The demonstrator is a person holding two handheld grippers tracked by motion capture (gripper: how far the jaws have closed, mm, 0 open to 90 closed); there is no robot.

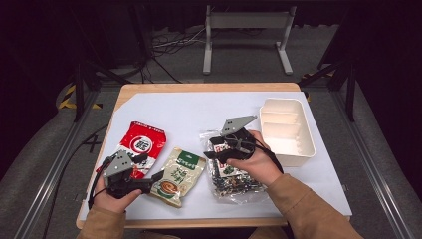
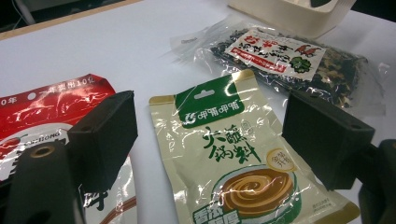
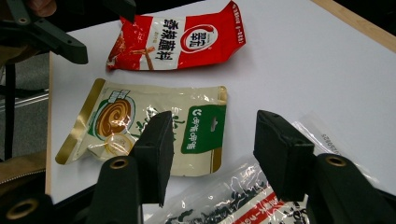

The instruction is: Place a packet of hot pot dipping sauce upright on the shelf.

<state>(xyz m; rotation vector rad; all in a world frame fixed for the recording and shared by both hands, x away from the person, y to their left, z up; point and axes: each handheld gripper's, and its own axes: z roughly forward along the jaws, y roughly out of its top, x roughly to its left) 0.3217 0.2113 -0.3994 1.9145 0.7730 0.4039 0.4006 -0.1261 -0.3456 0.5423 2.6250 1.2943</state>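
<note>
At the near edge of the table: a person's two hands each hold a gripper, forearms coming in over the table's front rim.
Left gripper: low by the near-left corner, jaws spread wide and holding nothing; in the left gripper view they frame the beige sauce packet, so I judge it is lined up to take that packet.
Beige sauce packet: flat on the white table cover, between the other two packets, its green header pointing away from the person; untouched.
Right gripper: poised over the clear bag of dark dried bits, jaws parted and empty; in the right gripper view the bag's top edge lies just under them.
Clear bag: flat, sealed, with a red-and-white label; it lies nearest the tub, likely why the right hand goes for it.
Red packet: flat, just beyond the left gripper, apart from the beige one.
White tub: at the far right, open-topped, divided by low inner walls; nothing in it as far as I can see, probably where the packets belong.
</note>
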